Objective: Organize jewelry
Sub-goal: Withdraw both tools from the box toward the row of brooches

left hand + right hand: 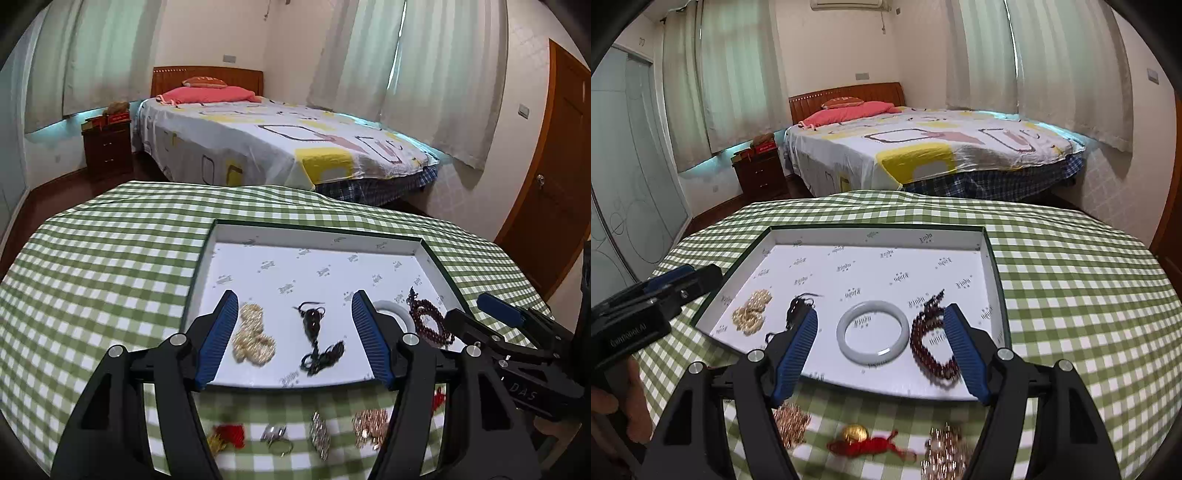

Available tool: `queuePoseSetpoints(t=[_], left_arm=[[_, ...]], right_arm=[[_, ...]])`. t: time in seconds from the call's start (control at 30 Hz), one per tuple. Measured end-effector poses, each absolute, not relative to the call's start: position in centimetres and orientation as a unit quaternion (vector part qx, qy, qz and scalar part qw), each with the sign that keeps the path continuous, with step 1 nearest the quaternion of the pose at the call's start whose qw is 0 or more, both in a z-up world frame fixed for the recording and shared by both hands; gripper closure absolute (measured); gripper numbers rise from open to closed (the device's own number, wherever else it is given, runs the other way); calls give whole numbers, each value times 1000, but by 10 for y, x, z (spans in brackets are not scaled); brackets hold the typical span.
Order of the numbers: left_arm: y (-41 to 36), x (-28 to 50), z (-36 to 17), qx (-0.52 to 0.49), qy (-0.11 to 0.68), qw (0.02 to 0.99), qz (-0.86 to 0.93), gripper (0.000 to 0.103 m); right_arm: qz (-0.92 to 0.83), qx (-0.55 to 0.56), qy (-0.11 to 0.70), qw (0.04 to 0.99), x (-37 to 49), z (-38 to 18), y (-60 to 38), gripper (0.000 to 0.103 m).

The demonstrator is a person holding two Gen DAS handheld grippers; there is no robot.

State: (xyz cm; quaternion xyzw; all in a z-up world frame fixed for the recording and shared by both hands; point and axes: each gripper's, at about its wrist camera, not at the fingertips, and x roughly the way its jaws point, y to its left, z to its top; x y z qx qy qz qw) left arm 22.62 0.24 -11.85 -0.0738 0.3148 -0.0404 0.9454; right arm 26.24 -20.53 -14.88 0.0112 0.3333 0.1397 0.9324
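Observation:
A white tray (221,236) with a green rim sits on the checked table; it also shows in the right wrist view (991,273). In it lie a gold chain (253,334), a dark pendant on a cord (314,332), a pale jade bangle (872,332) and a dark red bead bracelet (932,345). On the cloth in front lie a red-tasselled charm (229,435), a silver ring (277,439), a silver bracelet (320,435) and a rose-gold chain (369,426). My left gripper (293,306) is open and empty above the tray's near edge. My right gripper (881,319) is open and empty over the bangle.
A red knotted charm with a gold ball (866,443) and a gold cluster piece (945,452) lie near the table's front edge. A bed (280,147), a nightstand (107,151) and a wooden door (554,184) stand beyond the table.

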Motion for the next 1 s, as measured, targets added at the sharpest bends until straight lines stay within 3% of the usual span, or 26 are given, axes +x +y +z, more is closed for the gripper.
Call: queuePoseSetpoints(t=[0.57,1.0], left_arm=[[19,148,-135,-75,319,945,-13,41],[26,132,-168,-77,355,932,5,41]], right_arm=[[129,14,328,936,198,-160,-215,34],[133,12,355,925,181,-190,-213,34]])
